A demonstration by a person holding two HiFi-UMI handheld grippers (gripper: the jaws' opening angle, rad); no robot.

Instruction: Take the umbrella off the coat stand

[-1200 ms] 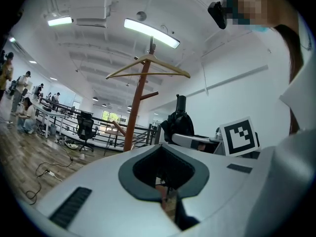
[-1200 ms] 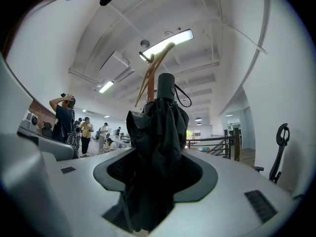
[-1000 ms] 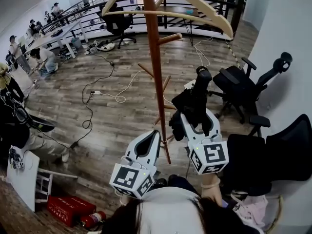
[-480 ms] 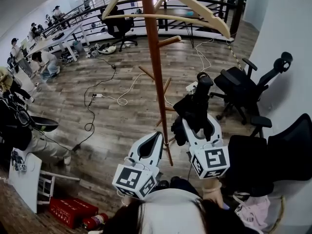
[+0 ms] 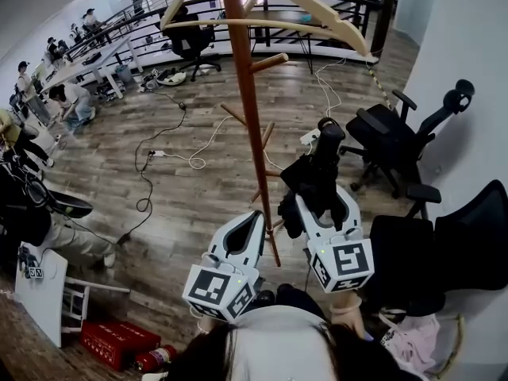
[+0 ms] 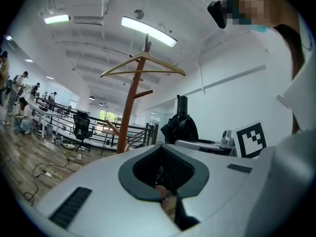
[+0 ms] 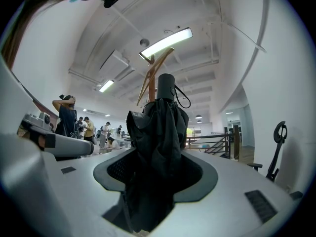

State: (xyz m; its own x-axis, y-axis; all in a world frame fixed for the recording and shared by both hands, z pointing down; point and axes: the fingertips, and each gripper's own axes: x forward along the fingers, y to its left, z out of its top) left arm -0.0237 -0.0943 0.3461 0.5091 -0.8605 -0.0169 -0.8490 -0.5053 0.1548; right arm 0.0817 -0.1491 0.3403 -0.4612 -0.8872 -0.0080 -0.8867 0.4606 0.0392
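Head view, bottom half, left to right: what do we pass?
red box → left gripper → right gripper, jaws on the umbrella → black chair

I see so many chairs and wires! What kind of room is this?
Probably a big open office or workshop: black swivel chairs, a long desk with people around it, and cables trailing across the wood floor.

Dark wood-plank floor [image 5: 198, 205] under me, coat stand [image 5: 249, 117] standing on it just ahead, loose cables [image 5: 194, 162] trailing over the boards, black office chairs [image 5: 394, 145] to my right, red box [image 5: 109, 341] and fire extinguisher [image 5: 155, 359] lying near my feet.
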